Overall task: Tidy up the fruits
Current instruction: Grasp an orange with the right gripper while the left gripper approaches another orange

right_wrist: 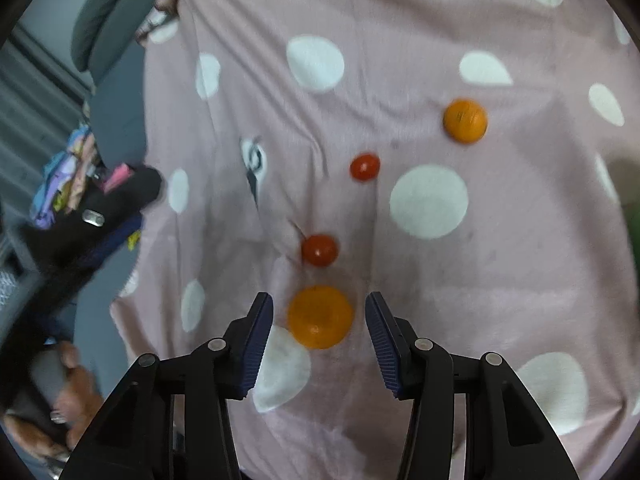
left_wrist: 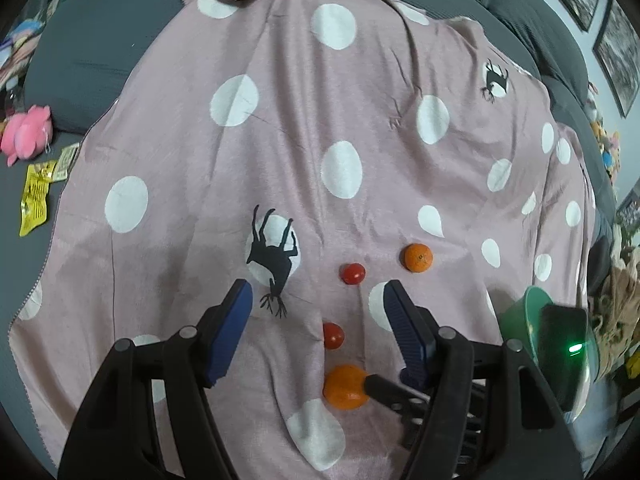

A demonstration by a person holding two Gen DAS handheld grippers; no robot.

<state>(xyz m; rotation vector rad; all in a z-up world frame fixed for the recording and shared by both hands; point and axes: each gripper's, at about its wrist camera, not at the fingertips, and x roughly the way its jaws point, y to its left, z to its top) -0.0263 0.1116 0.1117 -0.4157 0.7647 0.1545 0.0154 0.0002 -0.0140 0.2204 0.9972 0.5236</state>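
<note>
On a pink cloth with white dots (left_wrist: 280, 120) lie two oranges and two small red tomatoes. The near orange (right_wrist: 320, 316) sits between the tips of my right gripper (right_wrist: 319, 300); its blue pads stand apart from the fruit, so it is open. Beyond it lie the near tomato (right_wrist: 319, 250), the far tomato (right_wrist: 364, 167) and the far orange (right_wrist: 465, 120). My left gripper (left_wrist: 316, 286) hovers wide open over the cloth, holding nothing. Below it are the near tomato (left_wrist: 333, 335) and the near orange (left_wrist: 345, 386), where a black finger of the right gripper reaches in.
A green bowl (left_wrist: 528, 308) stands at the cloth's right edge, partly hidden by the right gripper's body. The cloth covers a grey sofa (left_wrist: 100, 40). A pink plush toy (left_wrist: 26, 134) and a yellow packet (left_wrist: 36, 196) lie at the left. A hand (right_wrist: 76, 392) shows lower left.
</note>
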